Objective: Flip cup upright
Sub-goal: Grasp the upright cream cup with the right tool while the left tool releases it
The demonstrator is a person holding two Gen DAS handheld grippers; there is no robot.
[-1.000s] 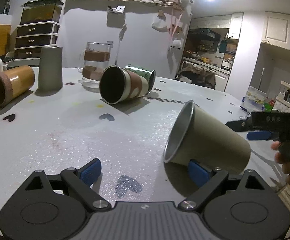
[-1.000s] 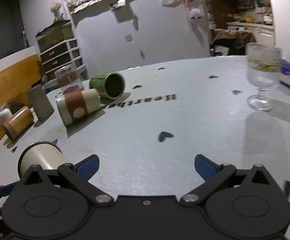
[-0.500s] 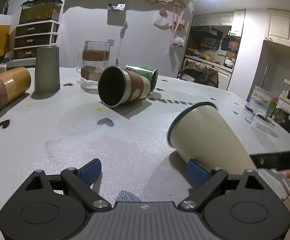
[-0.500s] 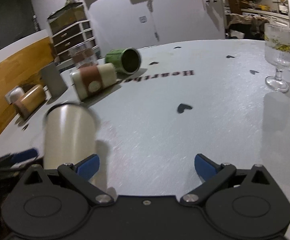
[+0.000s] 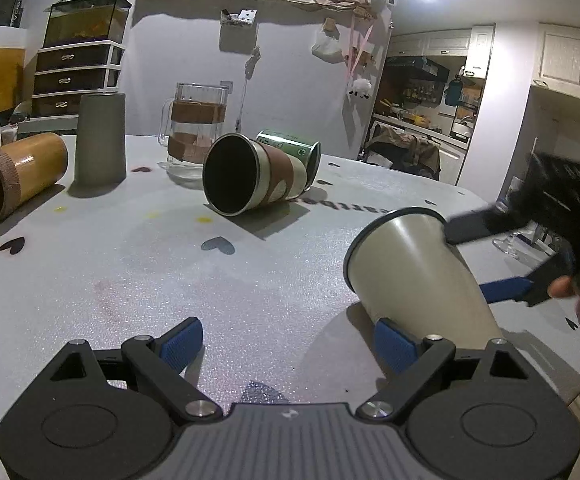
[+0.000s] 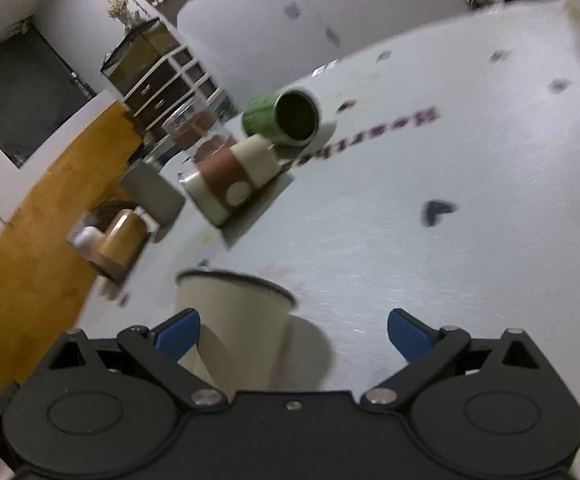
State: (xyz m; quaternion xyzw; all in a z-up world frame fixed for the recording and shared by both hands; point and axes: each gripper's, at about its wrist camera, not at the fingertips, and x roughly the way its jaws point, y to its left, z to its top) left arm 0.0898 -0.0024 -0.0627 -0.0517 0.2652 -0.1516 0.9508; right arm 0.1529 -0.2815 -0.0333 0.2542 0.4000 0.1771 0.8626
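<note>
A cream metal cup with a dark rim (image 5: 414, 272) stands tilted on the white table (image 5: 129, 264), mouth up and to the left. My left gripper (image 5: 285, 340) is open; its right finger (image 5: 394, 344) touches the cup's lower side. My right gripper (image 6: 294, 332) is open, rolled sideways, and the cup (image 6: 233, 332) lies between its fingers, nearer the left finger (image 6: 177, 332). In the left wrist view the right gripper's fingers (image 5: 502, 290) straddle the cup from the right.
A brown-banded cup (image 5: 249, 182) and a green cup (image 5: 290, 156) lie on their sides at mid table. A glass mug (image 5: 195, 128), a grey tumbler (image 5: 99, 144) and a lying bamboo cup (image 5: 13, 172) are at far left. A stemmed glass (image 5: 514, 242) stands right.
The cream cup has tipped from lying on its side toward upright. My right gripper has swung in around it and rolled. My left gripper stayed almost still.
</note>
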